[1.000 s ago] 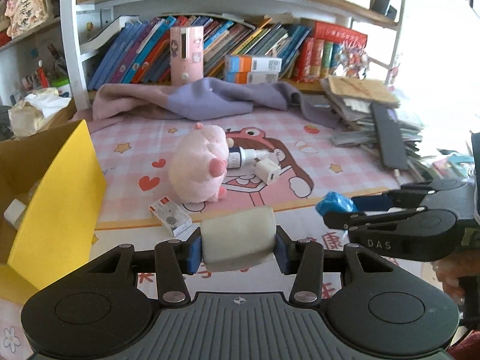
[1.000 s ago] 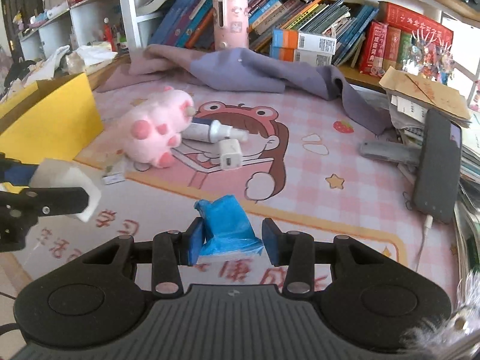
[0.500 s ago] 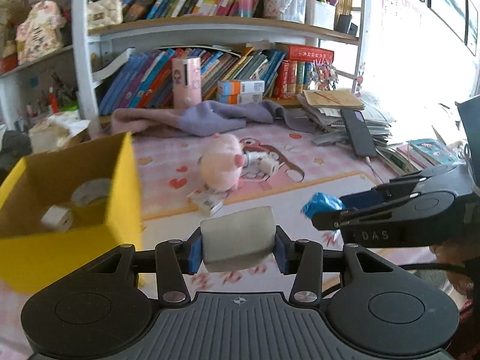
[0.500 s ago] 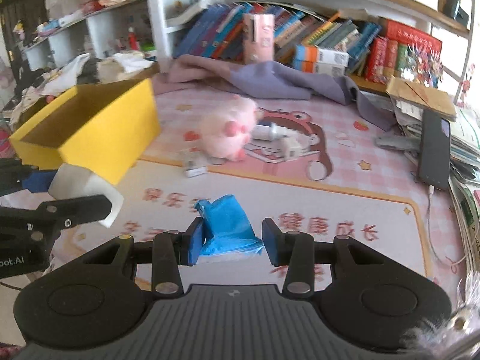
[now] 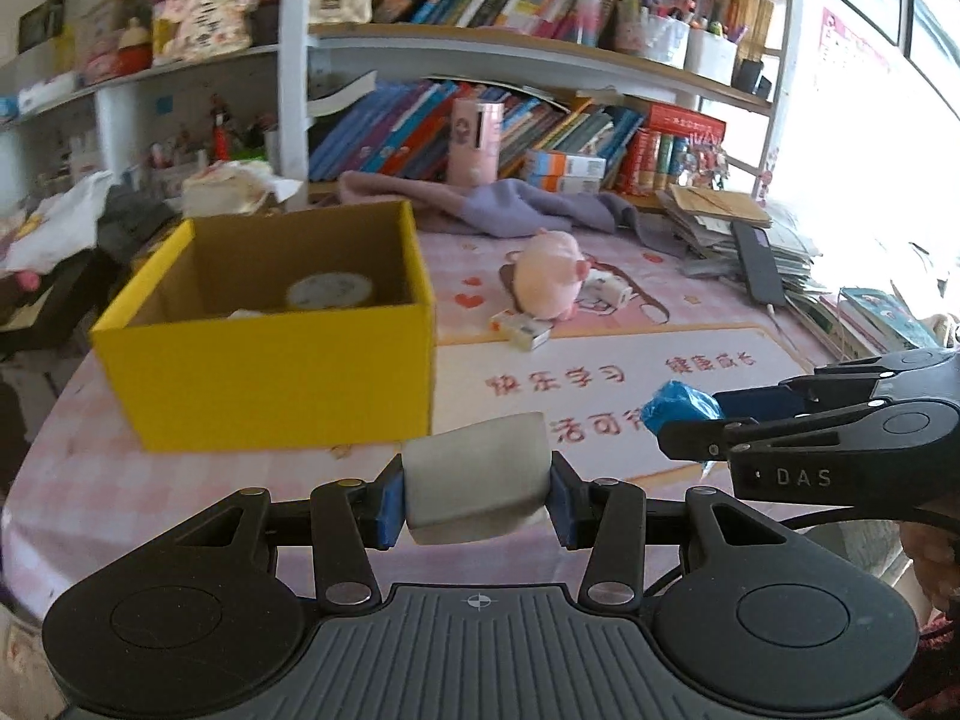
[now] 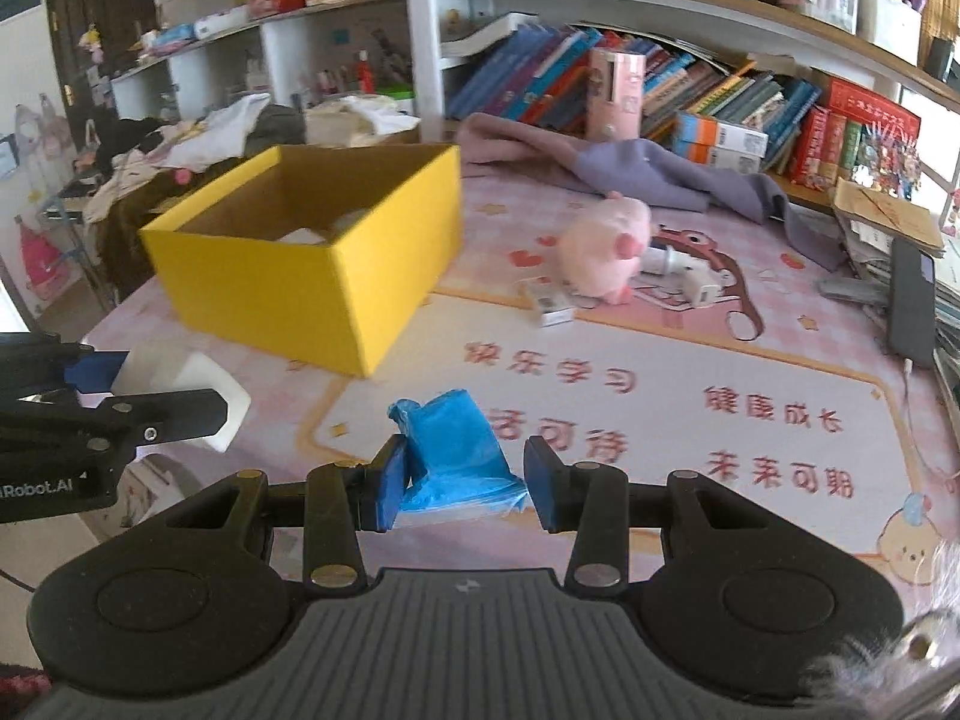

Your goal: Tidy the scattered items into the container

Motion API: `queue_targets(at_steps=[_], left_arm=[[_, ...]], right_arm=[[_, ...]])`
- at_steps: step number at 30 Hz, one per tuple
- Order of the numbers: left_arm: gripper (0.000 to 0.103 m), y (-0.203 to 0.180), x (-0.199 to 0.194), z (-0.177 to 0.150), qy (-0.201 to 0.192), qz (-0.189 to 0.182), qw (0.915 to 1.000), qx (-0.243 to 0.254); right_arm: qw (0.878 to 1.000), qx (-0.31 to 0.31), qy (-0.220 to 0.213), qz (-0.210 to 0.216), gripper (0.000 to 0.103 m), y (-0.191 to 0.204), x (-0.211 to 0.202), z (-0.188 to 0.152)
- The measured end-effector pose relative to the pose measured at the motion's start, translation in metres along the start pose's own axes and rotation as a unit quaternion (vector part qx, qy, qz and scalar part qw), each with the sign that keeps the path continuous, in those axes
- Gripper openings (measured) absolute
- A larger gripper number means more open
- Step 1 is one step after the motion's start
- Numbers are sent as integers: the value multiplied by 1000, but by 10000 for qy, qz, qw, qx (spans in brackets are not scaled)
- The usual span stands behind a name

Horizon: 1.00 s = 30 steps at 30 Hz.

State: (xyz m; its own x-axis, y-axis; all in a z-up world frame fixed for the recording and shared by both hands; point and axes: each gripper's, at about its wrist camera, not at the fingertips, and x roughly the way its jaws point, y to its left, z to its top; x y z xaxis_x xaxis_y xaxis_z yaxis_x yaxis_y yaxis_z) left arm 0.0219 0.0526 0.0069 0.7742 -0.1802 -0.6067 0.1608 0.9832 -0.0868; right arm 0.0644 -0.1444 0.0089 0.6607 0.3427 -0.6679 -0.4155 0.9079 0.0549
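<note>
Left hand-held gripper (image 5: pixel 477 501) clamping the pale block (image 5: pixel 477 489), right hand-held gripper (image 6: pixel 459 483) pinching the blue bag (image 6: pixel 453 456), have swung back to face the yellow box (image 5: pixel 270 384) — drop-off looks next.

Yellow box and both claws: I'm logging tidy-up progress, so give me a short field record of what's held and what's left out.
left claw: shut on white block
right claw: shut on blue bag
yellow box: open, a tape roll inside
on mat: pink plush, small carton, white charger
</note>
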Motion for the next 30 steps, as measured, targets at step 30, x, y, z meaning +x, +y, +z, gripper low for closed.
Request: queue_targets(at_steps=[30], left_arm=[[44, 58, -60, -36, -266, 673, 9952, -666]], right_arm=[[9947, -804, 42, 638, 39, 99, -11, -7]])
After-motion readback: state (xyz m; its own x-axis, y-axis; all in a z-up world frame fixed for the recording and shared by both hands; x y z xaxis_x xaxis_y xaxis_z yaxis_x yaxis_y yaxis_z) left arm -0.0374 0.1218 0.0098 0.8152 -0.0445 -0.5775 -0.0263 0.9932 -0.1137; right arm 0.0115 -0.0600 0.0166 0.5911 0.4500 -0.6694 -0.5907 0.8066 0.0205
